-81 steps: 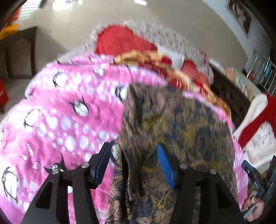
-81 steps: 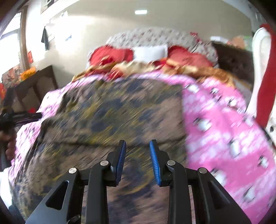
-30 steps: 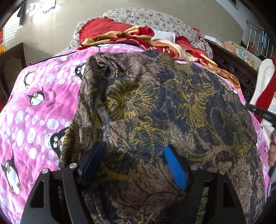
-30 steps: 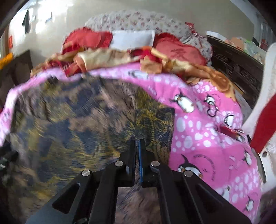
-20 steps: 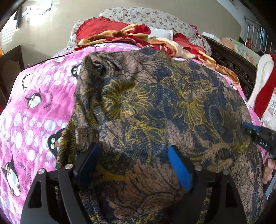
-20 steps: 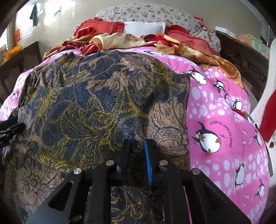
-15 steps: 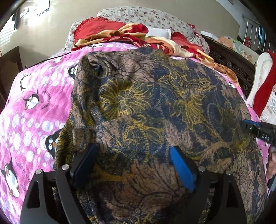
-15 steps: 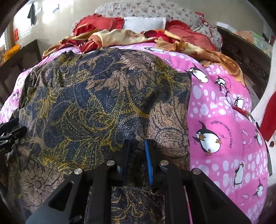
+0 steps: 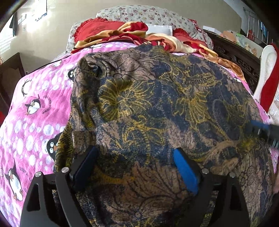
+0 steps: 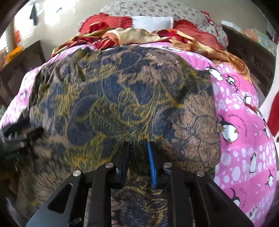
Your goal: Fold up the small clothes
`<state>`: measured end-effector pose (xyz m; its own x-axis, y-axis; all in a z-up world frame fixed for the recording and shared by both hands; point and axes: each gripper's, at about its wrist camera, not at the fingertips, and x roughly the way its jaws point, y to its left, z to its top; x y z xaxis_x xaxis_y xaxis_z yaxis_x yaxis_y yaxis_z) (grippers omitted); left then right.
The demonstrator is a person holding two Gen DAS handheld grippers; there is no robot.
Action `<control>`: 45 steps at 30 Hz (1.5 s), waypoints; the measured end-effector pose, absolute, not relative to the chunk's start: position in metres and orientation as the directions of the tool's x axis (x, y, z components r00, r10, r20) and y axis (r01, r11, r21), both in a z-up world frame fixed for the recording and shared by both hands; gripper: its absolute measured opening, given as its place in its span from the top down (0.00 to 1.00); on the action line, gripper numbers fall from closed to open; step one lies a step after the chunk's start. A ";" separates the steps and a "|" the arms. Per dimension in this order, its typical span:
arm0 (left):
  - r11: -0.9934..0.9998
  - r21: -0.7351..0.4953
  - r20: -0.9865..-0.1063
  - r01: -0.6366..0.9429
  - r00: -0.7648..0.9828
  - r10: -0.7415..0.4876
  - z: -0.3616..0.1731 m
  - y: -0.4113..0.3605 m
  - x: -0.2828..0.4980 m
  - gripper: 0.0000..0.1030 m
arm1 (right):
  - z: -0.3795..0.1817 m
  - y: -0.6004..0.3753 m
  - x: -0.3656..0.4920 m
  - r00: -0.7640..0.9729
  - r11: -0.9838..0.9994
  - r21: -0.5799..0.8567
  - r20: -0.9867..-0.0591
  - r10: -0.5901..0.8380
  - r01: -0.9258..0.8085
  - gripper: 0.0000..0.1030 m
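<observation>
A brown, navy and gold floral garment (image 9: 157, 108) lies spread flat on a pink penguin blanket (image 9: 31, 118); it also fills the right wrist view (image 10: 113, 97). My left gripper (image 9: 134, 157) is open wide over the garment's near left part, with cloth lying between its fingers. My right gripper (image 10: 138, 148) sits on the garment's near right part, its jaws narrowly apart with a ridge of cloth between them. The right gripper shows blurred at the right edge of the left wrist view (image 9: 263, 131). The left gripper shows at the left edge of the right wrist view (image 10: 15, 139).
Red and tan bedding (image 9: 139, 33) and floral pillows (image 9: 148, 15) are heaped at the head of the bed. A dark carved wooden frame (image 9: 233, 52) runs along the right side. A white and red cloth (image 9: 268, 75) hangs at far right. Dark furniture (image 10: 19, 62) stands at left.
Earlier the left gripper held the garment up; now it lies flat. In the last second the right gripper's shut jaws parted slightly and it shifted, blurring its view. The left gripper stayed open.
</observation>
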<state>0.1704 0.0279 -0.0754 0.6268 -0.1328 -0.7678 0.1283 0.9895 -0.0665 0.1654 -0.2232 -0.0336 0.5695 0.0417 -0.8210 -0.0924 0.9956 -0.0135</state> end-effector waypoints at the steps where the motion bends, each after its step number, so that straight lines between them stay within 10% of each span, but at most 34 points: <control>1: 0.990 -0.067 -0.768 0.128 0.627 -0.133 -0.075 0.028 0.171 0.11 | -0.024 -0.223 0.170 0.593 0.997 -0.010 -0.804 0.039 -0.079 0.59; 25: 0.985 -0.044 -0.785 0.169 0.603 -0.139 -0.056 0.033 0.165 0.13 | -0.042 -0.209 0.134 0.575 0.989 0.032 -0.811 0.109 -0.142 0.48; 45: 0.921 -0.330 -0.851 0.209 0.357 -0.385 -0.050 0.154 -0.103 0.12 | -0.023 -0.237 -0.038 0.542 0.946 0.076 -0.804 0.245 -0.315 0.42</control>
<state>-0.1027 0.1540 -0.0498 0.3568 -0.3855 -0.8509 0.2087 0.9208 -0.3296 -0.0381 -0.2374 -0.0227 0.5418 0.2445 -0.8042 -0.3146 0.9462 0.0758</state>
